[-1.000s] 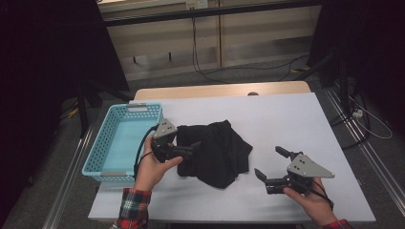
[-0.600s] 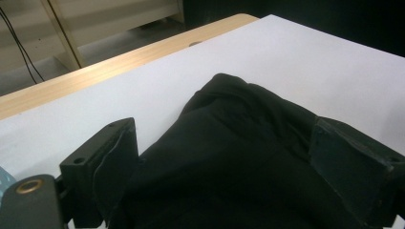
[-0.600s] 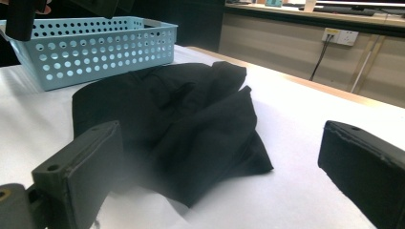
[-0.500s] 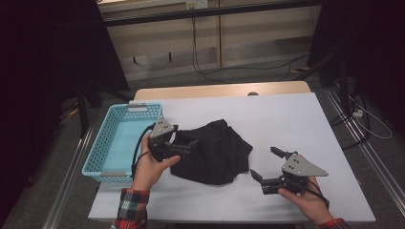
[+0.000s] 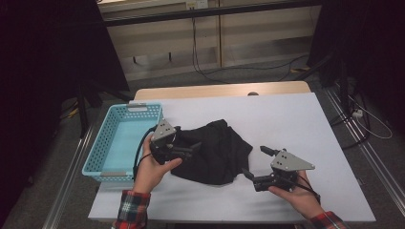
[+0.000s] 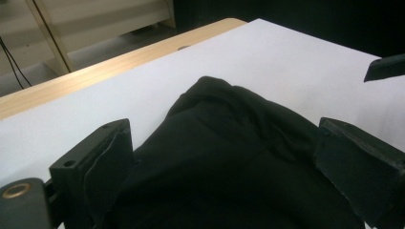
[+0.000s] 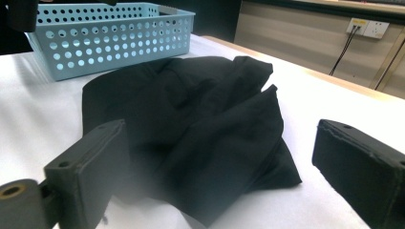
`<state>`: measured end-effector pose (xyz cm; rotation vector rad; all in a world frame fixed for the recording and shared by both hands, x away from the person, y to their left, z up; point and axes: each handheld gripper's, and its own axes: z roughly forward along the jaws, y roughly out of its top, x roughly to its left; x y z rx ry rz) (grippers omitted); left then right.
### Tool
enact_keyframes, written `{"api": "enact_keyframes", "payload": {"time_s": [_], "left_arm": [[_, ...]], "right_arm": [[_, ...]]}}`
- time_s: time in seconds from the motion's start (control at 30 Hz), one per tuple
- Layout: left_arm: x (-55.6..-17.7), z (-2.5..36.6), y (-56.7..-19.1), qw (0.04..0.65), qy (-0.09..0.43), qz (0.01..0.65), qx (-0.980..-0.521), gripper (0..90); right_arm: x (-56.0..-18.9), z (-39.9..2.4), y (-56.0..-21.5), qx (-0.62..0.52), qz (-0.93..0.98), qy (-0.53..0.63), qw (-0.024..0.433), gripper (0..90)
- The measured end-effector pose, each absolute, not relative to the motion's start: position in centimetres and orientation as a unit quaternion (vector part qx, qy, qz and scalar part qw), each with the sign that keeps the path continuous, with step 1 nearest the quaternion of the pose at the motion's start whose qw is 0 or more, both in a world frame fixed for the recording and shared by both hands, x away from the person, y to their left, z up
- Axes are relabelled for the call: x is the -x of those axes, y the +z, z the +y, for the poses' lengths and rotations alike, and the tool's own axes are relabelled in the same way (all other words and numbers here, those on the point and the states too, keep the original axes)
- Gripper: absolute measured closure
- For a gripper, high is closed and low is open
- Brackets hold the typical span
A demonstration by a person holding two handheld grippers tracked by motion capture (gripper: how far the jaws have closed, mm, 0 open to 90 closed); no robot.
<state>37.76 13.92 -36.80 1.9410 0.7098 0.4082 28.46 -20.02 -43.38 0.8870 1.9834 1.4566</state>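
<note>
A crumpled black cloth (image 5: 217, 150) lies in the middle of the white table (image 5: 286, 119). My left gripper (image 5: 188, 150) is at the cloth's left edge, held in a hand, and it is open. In the left gripper view its jaws stand wide apart (image 6: 224, 129) with the cloth (image 6: 229, 162) bulging between them. My right gripper (image 5: 253, 161) is open just off the cloth's right front corner, jaws pointing toward it. In the right gripper view the cloth (image 7: 200, 109) lies ahead of the open gripper (image 7: 219, 126) and apart from it.
A light blue perforated basket (image 5: 98, 160) stands at the table's left edge, beside the left hand; its wall (image 7: 114, 36) is beyond the cloth in the right gripper view. A wooden strip (image 5: 219, 90) runs along the table's far edge. Bare table spreads to the right.
The right gripper has moved a little left and forward, closer to the cloth. The left gripper has shifted slightly at the cloth's left edge. Both stay open.
</note>
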Motion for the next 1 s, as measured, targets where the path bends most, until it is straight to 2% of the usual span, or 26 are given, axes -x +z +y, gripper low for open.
{"api": "enact_keyframes", "payload": {"time_s": [0.2, 0.27, 0.37, 0.47, 0.7, 0.83, 1.0], "left_arm": [[-37.3, 14.2, -37.0, 0.497, 0.177, 0.292, -0.798, 6.5], [-37.1, 14.3, -37.0, 0.496, 0.179, 0.294, -0.797, 6.5], [-37.0, 14.4, -37.0, 0.495, 0.183, 0.294, -0.797, 6.5], [-36.9, 14.5, -36.9, 0.495, 0.189, 0.294, -0.796, 6.6], [-36.8, 14.7, -36.7, 0.494, 0.193, 0.298, -0.794, 6.6], [-36.7, 14.7, -36.8, 0.490, 0.197, 0.298, -0.795, 6.6], [-36.6, 14.9, -36.7, 0.492, 0.198, 0.301, -0.792, 6.6]], "right_arm": [[-28.8, -20.0, -43.7, -0.337, 0.748, 0.521, 0.236, 16.6], [-29.0, -20.0, -43.9, -0.335, 0.755, 0.516, 0.227, 24.2], [-29.3, -19.9, -44.1, -0.340, 0.764, 0.503, 0.216, 28.6], [-29.8, -19.6, -44.5, -0.343, 0.775, 0.490, 0.205, 28.4], [-30.3, -17.6, -44.5, -0.316, 0.791, 0.483, 0.202, 19.2], [-30.3, -17.1, -44.4, -0.311, 0.791, 0.494, 0.183, 22.7], [-30.3, -16.6, -44.4, -0.306, 0.792, 0.501, 0.168, 32.7]]}}
